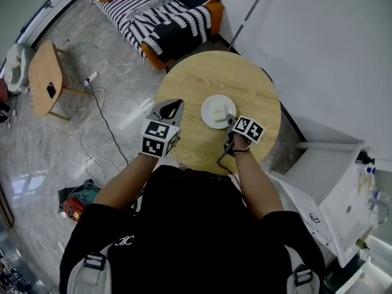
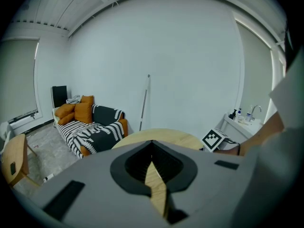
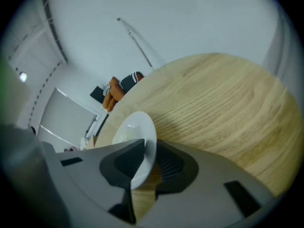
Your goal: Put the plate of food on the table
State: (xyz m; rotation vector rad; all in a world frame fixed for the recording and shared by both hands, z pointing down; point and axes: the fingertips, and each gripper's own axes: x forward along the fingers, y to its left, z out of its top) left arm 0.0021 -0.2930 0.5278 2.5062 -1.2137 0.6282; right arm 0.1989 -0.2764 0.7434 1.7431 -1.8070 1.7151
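Observation:
A white plate [image 1: 218, 111] with a pale piece of food on it lies over the middle of the round wooden table [image 1: 208, 78]. My right gripper [image 1: 231, 122] is shut on the plate's near rim. In the right gripper view the rim of the plate [image 3: 134, 129] runs between the two dark pads of my right gripper [image 3: 144, 159], above the table top [image 3: 223, 99]. I cannot tell if the plate touches the wood. My left gripper [image 1: 172, 109] hovers over the table's left edge, apart from the plate. In the left gripper view my left gripper [image 2: 152, 151] is shut with nothing in it.
A sofa [image 1: 165, 17] with a striped blanket and orange cushions stands beyond the table. A small wooden side table [image 1: 46, 78] is at the far left, with cables [image 1: 92, 121] trailing over the floor. A white cabinet [image 1: 331, 188] stands close at the right.

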